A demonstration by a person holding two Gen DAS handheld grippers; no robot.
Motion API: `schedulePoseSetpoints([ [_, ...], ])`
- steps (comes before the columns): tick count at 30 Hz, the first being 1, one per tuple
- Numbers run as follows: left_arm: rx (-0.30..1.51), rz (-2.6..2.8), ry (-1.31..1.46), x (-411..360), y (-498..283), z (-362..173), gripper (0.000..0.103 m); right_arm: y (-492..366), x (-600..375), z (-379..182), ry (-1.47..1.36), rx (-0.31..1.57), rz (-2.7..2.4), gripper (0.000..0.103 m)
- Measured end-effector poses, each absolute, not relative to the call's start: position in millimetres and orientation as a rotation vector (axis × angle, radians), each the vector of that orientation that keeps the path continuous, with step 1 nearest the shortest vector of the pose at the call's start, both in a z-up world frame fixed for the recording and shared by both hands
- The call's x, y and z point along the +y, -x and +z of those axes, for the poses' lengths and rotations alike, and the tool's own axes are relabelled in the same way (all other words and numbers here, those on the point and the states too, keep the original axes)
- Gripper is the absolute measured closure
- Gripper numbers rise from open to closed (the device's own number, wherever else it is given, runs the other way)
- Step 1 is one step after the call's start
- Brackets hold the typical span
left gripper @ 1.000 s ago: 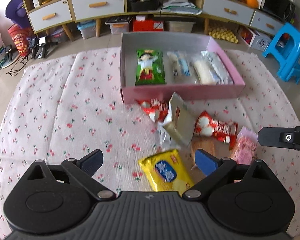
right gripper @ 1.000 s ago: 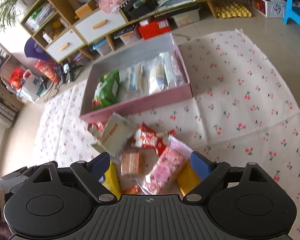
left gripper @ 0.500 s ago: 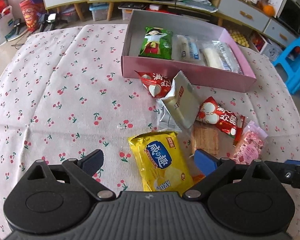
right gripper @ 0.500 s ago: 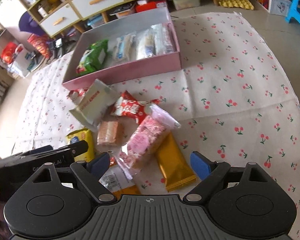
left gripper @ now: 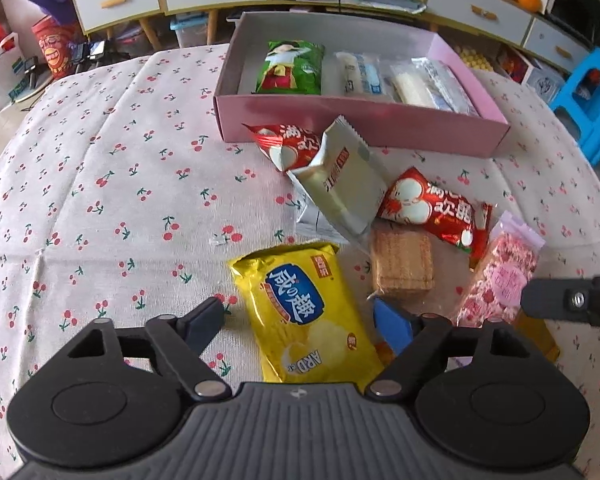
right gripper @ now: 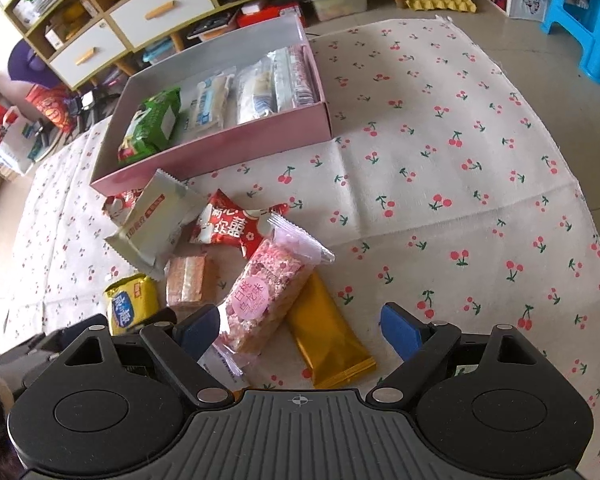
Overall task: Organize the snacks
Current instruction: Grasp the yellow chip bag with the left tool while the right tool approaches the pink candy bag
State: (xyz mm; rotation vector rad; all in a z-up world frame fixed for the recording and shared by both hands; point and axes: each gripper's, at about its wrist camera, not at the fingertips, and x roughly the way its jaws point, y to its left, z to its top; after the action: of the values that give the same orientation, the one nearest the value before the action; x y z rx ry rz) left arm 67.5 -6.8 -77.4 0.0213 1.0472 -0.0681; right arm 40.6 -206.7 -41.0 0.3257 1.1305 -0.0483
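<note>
only from the right wrist: gold packet (right gripper: 327,342) between released right gripper (right gripper: 300,326); left gripper (left gripper: 300,320) closing, ungripped.

Both wrist cameras look steeply down and forward from close above the cherry-print cloth (left gripper: 100,184), the left from the left of the snack pile, the right from its right, sharing the pile and the pink box (left gripper: 360,120) behind it.

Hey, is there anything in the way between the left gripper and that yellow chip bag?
Nothing visible. The yellow chip bag lies flat on the cloth, already between the open fingers of the left gripper, whose jaws have just been closing without pressing it yet. The wafer pack sits just beside the right finger.
</note>
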Motion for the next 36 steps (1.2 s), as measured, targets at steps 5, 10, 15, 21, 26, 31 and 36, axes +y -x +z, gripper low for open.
schedulePoseSetpoints([
  [5, 1.045, -0.078, -0.021, -1.7, -64.6, -74.3, 0.047, -45.4, -201.9, -46.3, -0.342, 1.132, -0.073, 0.014],
  [10, 1.055, -0.099, -0.01, 5.8, -65.6, -73.1, 0.051, -51.8, -192.2, -52.0, -0.363, 1.141, -0.079, 0.014],
  [15, 1.056, -0.109, 0.009, 16.9, -63.9, -68.1, 0.051, -58.7, -180.1, -57.6, -0.364, 1.15, -0.087, 0.014],
  [21, 1.047, -0.121, 0.021, 26.8, -62.9, -63.3, 0.051, -64.0, -166.2, -63.1, -0.304, 1.137, -0.127, 0.014],
  [26, 1.049, -0.127, 0.026, 31.2, -61.8, -62.9, 0.051, -64.8, -161.4, -67.6, -0.263, 1.123, -0.178, 0.014],
  [31, 1.047, -0.131, 0.027, 33.1, -62.4, -62.3, 0.051, -62.3, -155.5, -71.2, -0.21, 1.117, -0.209, 0.019],
  [36, 1.046, -0.138, 0.029, 33.9, -62.6, -61.8, 0.051, -58.4, -151.7, -70.2, -0.161, 1.109, -0.208, 0.032],
])
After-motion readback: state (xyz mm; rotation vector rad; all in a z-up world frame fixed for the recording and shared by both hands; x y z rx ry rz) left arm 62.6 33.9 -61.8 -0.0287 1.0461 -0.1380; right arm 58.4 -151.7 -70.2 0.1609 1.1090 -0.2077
